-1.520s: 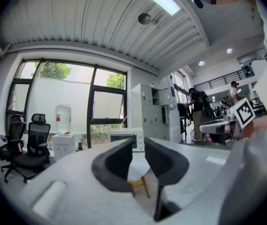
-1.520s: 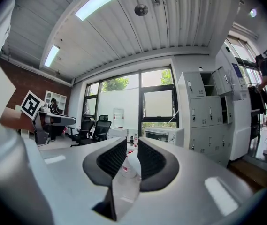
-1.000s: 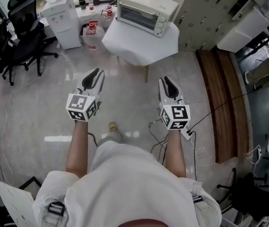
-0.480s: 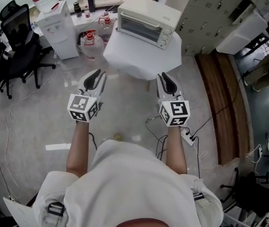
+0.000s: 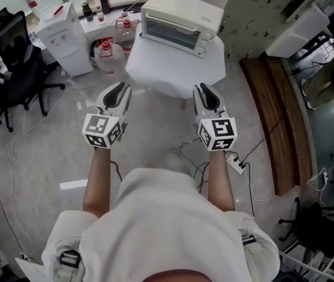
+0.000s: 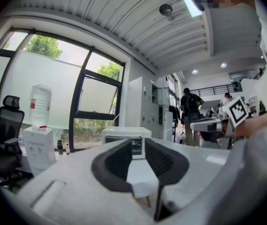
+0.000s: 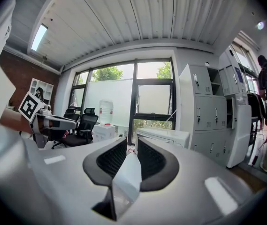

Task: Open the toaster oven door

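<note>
One white toaster oven (image 5: 181, 17) sits at the far side of a small white-draped worktop (image 5: 175, 63), its glass door (image 5: 168, 25) shut and turned toward the near side. Over the last second the person has stepped forward, so the worktop's near edge now lies just beyond the left gripper (image 5: 117, 90) and right gripper (image 5: 205, 90). Both grippers have their jaws partly spread with nothing between them, still well short of the door, so the approach looks unfinished and the door untouched.
</note>
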Demonstrator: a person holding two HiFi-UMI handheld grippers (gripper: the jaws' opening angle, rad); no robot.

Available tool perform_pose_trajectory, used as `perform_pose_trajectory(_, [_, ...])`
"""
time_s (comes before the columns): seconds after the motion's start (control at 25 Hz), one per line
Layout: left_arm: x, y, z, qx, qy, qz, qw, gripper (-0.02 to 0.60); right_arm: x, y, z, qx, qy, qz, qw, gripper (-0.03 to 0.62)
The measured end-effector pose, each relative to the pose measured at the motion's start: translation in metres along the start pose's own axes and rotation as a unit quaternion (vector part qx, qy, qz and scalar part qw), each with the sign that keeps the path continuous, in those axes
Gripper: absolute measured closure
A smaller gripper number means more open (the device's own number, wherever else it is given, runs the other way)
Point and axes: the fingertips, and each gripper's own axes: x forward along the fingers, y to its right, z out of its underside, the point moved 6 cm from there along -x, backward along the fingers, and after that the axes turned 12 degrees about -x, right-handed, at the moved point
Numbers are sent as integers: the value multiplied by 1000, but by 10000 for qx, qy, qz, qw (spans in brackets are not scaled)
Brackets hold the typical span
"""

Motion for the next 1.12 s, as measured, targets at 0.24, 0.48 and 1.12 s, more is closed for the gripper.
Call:
perform_pose_trajectory(0.24, [23,-11,-4,-40,29,83,10000,502,21,15,1,13,60,55,10000,534])
perform_pose_trajectory(0.48, [63,-27,-10,-35,69,95,9999,502,59,38,9,24,99,-4,9999,534])
perform_pose_trajectory(1.12, [252,-92,-28,-17,-214,89,9997,495,225,154,34,-12,2,-303,9995,534])
